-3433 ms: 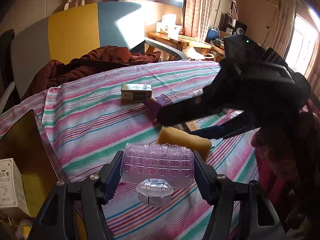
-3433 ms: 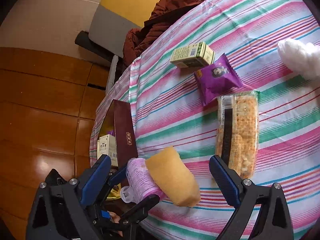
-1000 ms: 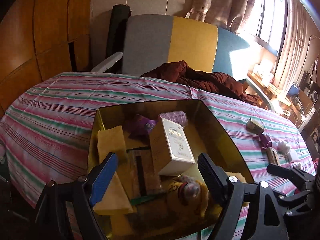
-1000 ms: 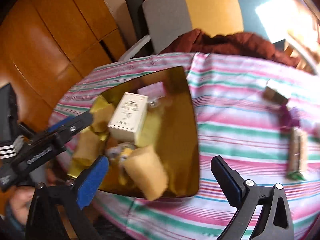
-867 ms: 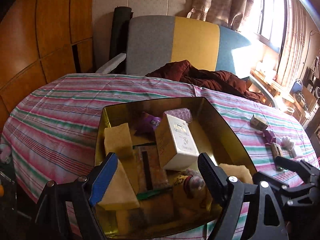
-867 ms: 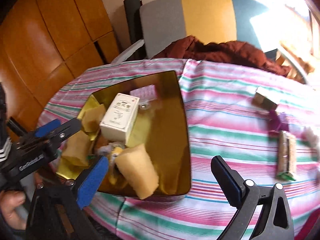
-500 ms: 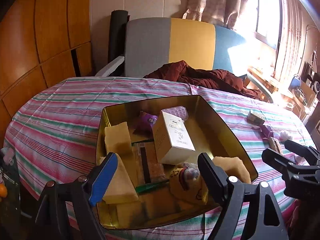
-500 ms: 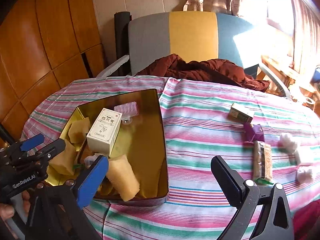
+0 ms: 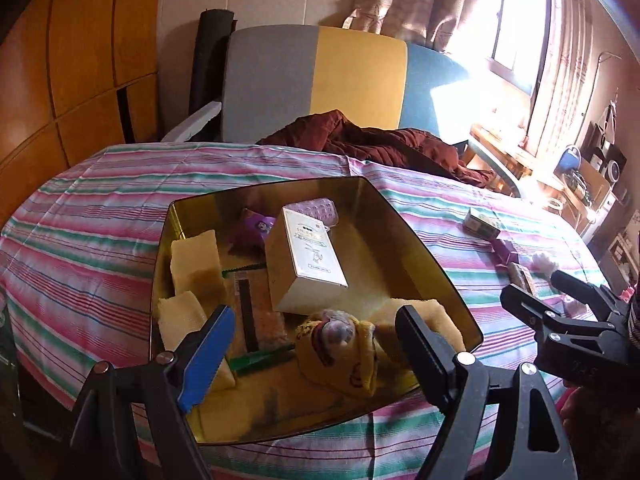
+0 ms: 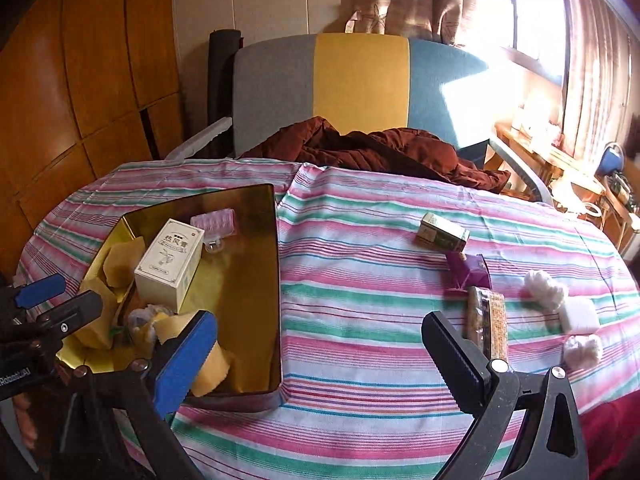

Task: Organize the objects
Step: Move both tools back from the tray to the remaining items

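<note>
**Both grippers hovering empty over the tin**

The striped worktop (image 10: pixel 360 280) is carrying the gold tin (image 10: pixel 256 280) at 9 o'clock, holding the white box (image 10: pixel 168 260). The left gripper (image 9: pixel 312 344) and right gripper (image 10: pixel 320 356) are hanging with fingers apart, empty.

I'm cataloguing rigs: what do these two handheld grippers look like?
Both the left gripper and right gripper are black plastic frames with silver screws. Each has one blue ridged pad and one black ridged pad. White lettering marks the left one's side.
</note>
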